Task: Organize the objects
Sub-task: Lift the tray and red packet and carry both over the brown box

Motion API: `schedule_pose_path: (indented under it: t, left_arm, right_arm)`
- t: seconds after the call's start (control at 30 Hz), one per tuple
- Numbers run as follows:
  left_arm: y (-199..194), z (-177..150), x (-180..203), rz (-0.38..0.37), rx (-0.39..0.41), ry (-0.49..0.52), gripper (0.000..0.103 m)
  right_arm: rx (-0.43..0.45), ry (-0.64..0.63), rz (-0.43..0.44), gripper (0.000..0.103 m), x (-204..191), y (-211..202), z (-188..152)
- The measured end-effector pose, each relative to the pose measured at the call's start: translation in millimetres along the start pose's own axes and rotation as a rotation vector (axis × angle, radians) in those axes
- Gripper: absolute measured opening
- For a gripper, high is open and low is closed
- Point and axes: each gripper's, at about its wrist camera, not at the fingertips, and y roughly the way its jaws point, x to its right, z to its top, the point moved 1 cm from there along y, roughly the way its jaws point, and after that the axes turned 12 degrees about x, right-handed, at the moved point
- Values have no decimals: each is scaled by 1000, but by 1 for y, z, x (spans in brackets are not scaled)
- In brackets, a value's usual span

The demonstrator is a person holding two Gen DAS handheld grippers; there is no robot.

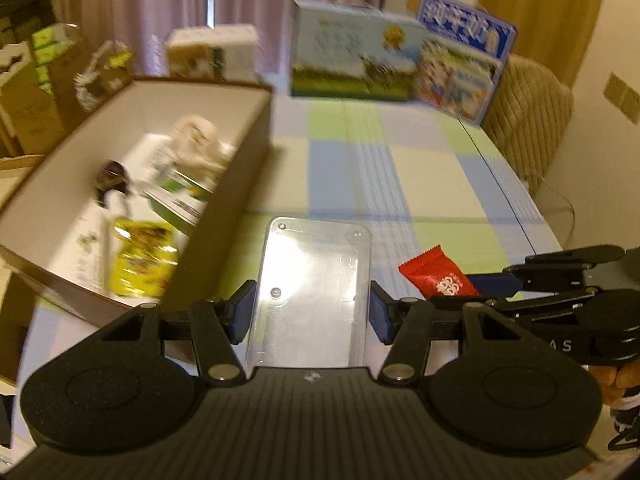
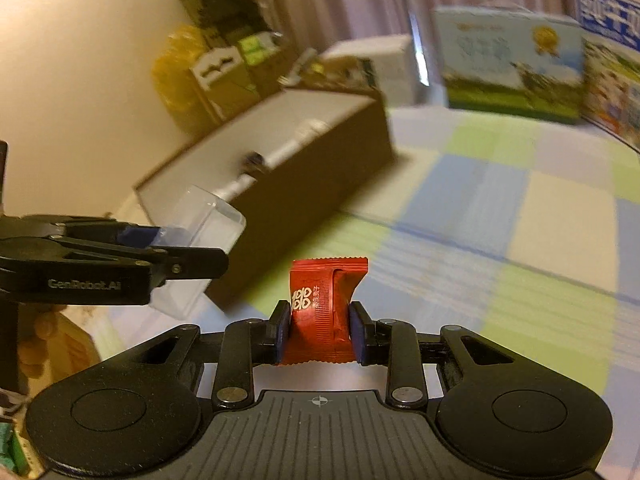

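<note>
Clear rectangular plastic case [image 1: 312,292] clamped in left gripper [image 1: 312,312], long axis forward; open brown cardboard box [image 1: 256,148] ahead-left, nearer this gripper. Red foil sachet [image 2: 324,312] pinched in right gripper [image 2: 320,330].

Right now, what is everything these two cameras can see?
Clear plastic case: one, see-through, gripped by the left gripper.
Red candy wrapper: one, red, gripped by the right gripper.
Brown box: one, brown with white inside, left on the table, holding several blurred items.
Yellow packet: one, yellow, inside the brown box.
Cartons: two, blue and green, at the table's far edge.
Tablecloth: one, blue, green and cream checks.
Chair: one, beige, beyond the table.
Left gripper: one, black.
Right gripper: one, black.
</note>
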Motion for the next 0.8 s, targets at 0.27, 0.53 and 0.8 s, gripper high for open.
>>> schedule_pose_path:
  t: [0.27, 0.53, 0.8]
  left_arm:
    - [-26, 27, -65, 115, 65, -54, 53]
    - [-26, 46, -124, 187, 102, -83, 53]
    - [-7, 51, -159, 190, 86, -94, 53]
  right_arm:
    - [59, -50, 108, 28, -54, 43, 48]
    - [63, -111, 123, 28, -94, 90, 74]
    - [11, -131, 67, 28, -105, 135, 80]
